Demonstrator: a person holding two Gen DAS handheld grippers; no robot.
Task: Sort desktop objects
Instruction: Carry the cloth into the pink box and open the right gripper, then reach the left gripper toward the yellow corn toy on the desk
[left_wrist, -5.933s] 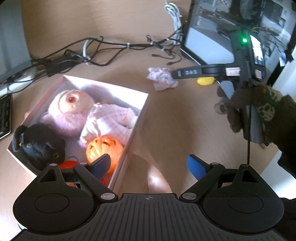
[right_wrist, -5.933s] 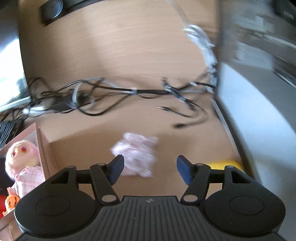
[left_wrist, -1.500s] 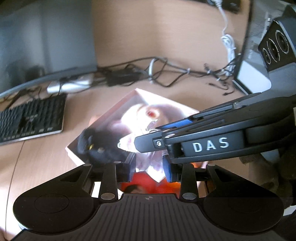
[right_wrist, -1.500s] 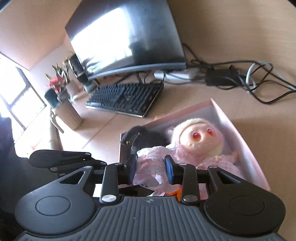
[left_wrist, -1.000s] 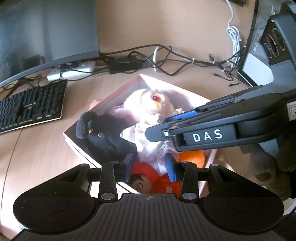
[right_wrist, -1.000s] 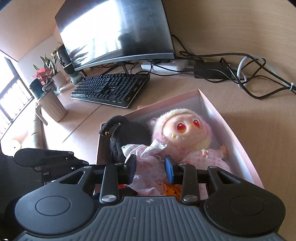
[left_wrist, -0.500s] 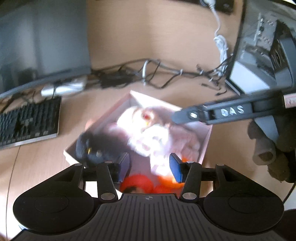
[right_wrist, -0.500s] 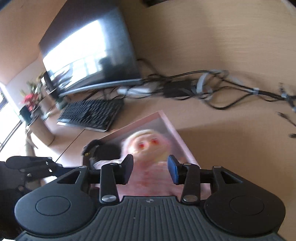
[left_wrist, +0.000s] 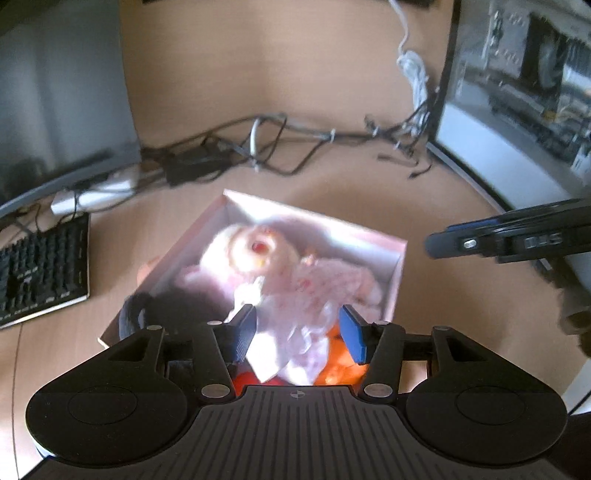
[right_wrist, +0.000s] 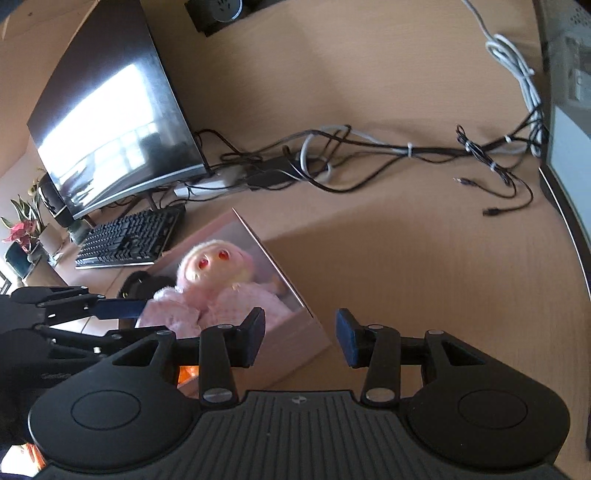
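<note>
Left wrist view: the left gripper (left_wrist: 297, 334) hangs right over the pink box (left_wrist: 399, 266), jaws apart and holding nothing. Just under it lies the crumpled pink tissue (left_wrist: 291, 332), on top of the toys. Behind it is the pink doll (left_wrist: 258, 254), head pointing away, with a black plush toy (left_wrist: 162, 306) beside it. Farther right, the right gripper (right_wrist: 300, 336) is off the box's side, over bare desk (right_wrist: 424, 258), also let go and empty. So the left one is nearer.

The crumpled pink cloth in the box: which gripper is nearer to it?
Left. The left gripper hangs open right above the cloth in the box; the right gripper is open, off past the box's edge.
</note>
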